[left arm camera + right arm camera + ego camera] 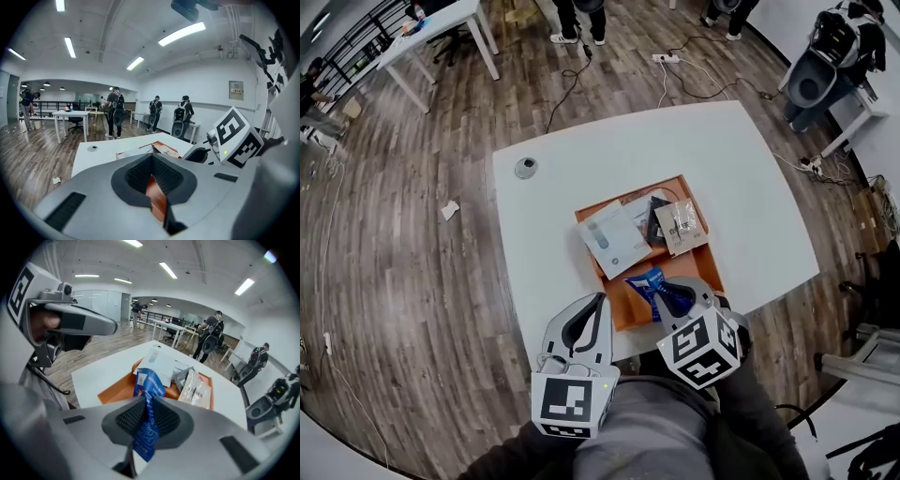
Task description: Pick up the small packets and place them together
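An orange tray (pixel 698 265) lies on the white table (pixel 581 169) and holds a white packet (pixel 614 239), a dark packet (pixel 657 217) and a clear packet (pixel 680 226). My right gripper (pixel 668 293) is shut on a blue packet (pixel 645 281) and holds it above the tray's near end. In the right gripper view the blue packet (pixel 149 390) stands pinched between the pads of the right gripper (pixel 146 401), over the tray (pixel 112 387). My left gripper (pixel 600 300) hovers at the tray's near left corner. Its tips (pixel 151 158) meet, and orange shows through the slit behind them.
A small grey disc (pixel 525 168) sits near the table's far left corner. The table's near edge runs just under both grippers. Cables (pixel 572 84) and a paper scrap (pixel 450 210) lie on the wooden floor. People stand by other tables (pixel 70 115) farther back.
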